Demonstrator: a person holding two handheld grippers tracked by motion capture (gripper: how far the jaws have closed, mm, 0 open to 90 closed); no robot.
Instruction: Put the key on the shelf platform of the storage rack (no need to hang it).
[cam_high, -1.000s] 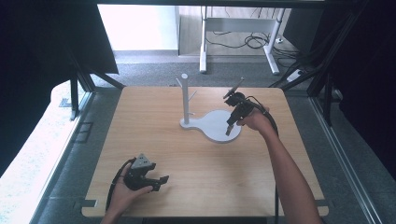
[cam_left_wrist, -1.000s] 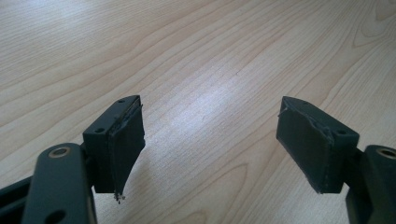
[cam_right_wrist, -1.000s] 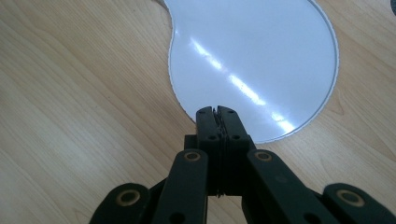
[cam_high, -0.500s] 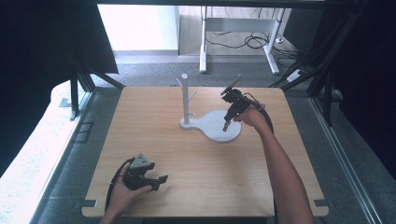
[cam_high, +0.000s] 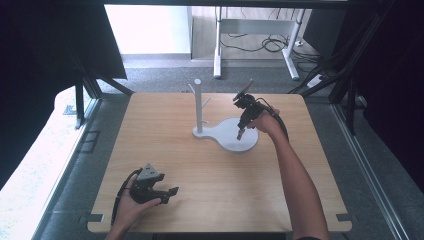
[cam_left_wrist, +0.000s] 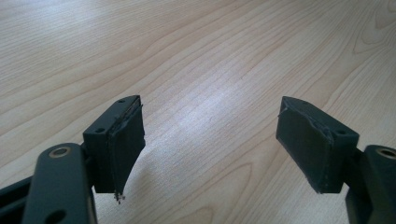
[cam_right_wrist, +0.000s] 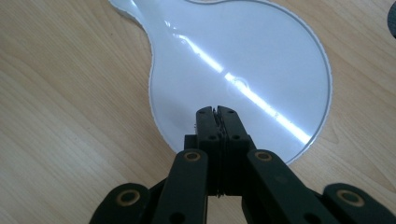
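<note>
Count of items: one wooden table (cam_high: 210, 170), one white stand base (cam_high: 231, 136) with one upright white post (cam_high: 198, 105), two grippers, two forearms.

The stand sits in the upper centre of the high view. Its flat, rounded plate lies on the table; the post rises from the narrow left end of the plate and carries short pegs near its top.

The right gripper (cam_high: 242, 131) is held right of centre in the high view, pointing down over the right part of the plate. The right gripper view gives the detail the high view lacks — both black jaws are pressed together with nothing between them, their tips (cam_right_wrist: 217, 112) above the glossy white surface (cam_right_wrist: 261, 60) near its lower edge. Whether the tips touch the plate cannot be told.

The left gripper (cam_high: 167, 192) rests at the lower left of the high view, held by the left hand (cam_high: 131, 205) close to the table's near edge, well apart from the stand. The left gripper view shows its jaws spread wide — the gap (cam_left_wrist: 210, 140) holds only bare wood grain.
</note>
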